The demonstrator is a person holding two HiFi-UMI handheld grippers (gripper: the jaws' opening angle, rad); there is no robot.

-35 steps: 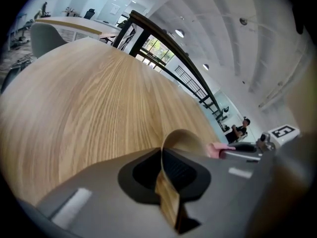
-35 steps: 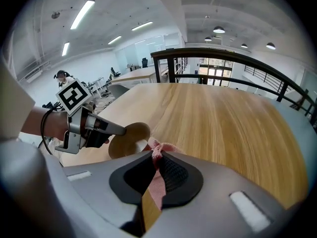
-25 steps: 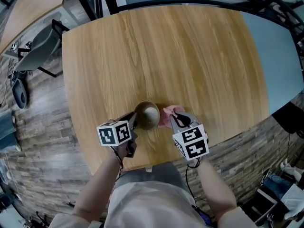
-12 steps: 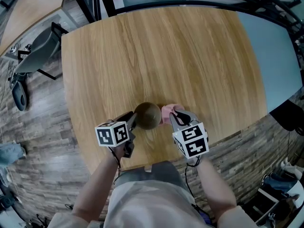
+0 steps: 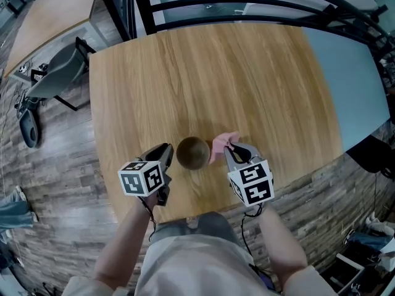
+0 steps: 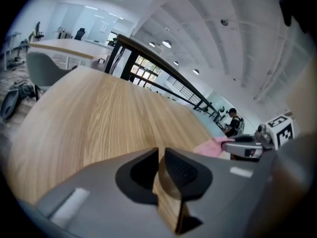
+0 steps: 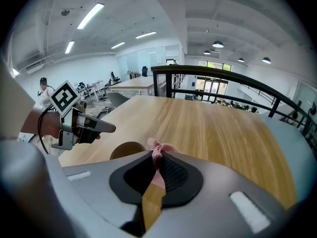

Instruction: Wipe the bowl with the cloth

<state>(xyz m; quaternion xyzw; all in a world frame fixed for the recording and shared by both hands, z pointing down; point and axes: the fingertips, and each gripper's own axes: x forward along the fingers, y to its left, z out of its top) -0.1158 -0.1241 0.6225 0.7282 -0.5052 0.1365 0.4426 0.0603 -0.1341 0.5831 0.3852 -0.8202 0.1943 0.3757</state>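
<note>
1. Bowl (image 5: 192,153), brown and upright, sits on the bench (image 5: 216,73) close to the near edge, right in front of the person, and neither tool grips it.
2. Left tool (image 5: 166,152) hangs just beside the bowl's left rim, clear of it. Its jaws have just been closing, and here they stand a narrow slot apart with nothing pinched, only wood grain showing through the gap.
3. Right tool (image 5: 232,148) hovers just off the bowl's right side, clamped tight on the pink cloth (image 5: 221,144). A tuft pokes up from between the pads in the right gripper view, and the loose part hangs next to the rim; whether it touches the rim I cannot tell.
4. Room to move: the whole far half of the bench is bare wood, and there is wide space to either side of the bowl too.
5. Edges: a black railing (image 5: 247,5) runs beyond the far edge, a pale blue surface (image 5: 355,85) butts against the right side, and a grey chair (image 5: 52,73) stands off the left edge on the plank floor (image 5: 55,165).
</note>
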